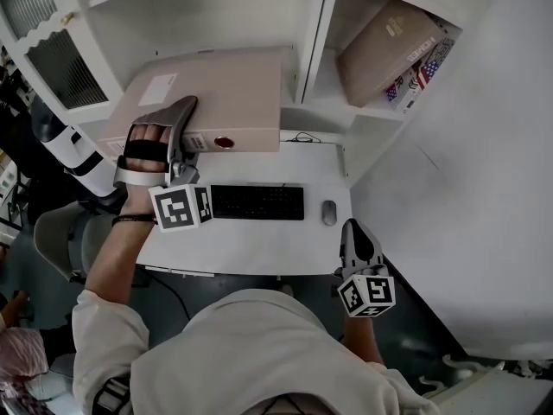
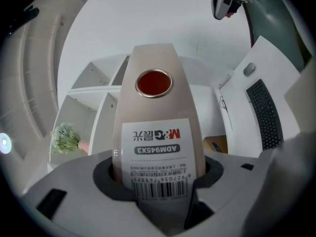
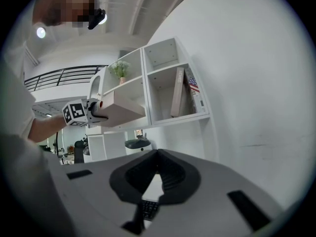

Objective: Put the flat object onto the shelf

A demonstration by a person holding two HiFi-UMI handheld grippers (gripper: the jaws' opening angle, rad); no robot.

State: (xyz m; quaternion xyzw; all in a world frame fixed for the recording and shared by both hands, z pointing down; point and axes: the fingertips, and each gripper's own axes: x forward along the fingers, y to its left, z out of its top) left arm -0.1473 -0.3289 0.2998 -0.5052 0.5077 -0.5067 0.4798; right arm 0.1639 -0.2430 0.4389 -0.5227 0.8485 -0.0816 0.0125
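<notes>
The flat object is a beige lever-arch binder (image 1: 216, 102) with a red finger hole in its spine (image 2: 154, 83). It is held level above the desk, with its far end at the left compartment of the white shelf unit (image 1: 315, 33). My left gripper (image 1: 177, 124) is shut on the labelled spine end (image 2: 157, 181), one jaw above and one below. In the right gripper view the binder (image 3: 118, 107) hangs in front of the shelf (image 3: 148, 83). My right gripper (image 1: 359, 236) is low at the desk's right front corner, shut and holding nothing (image 3: 157, 177).
A brown box (image 1: 389, 50) and flag-printed books (image 1: 423, 72) fill the right compartment. On the white desk (image 1: 259, 240) below the binder lie a black keyboard (image 1: 257, 201) and a mouse (image 1: 328, 212). A small plant (image 3: 120, 69) stands on an upper shelf. A chair (image 1: 60, 240) is at the left.
</notes>
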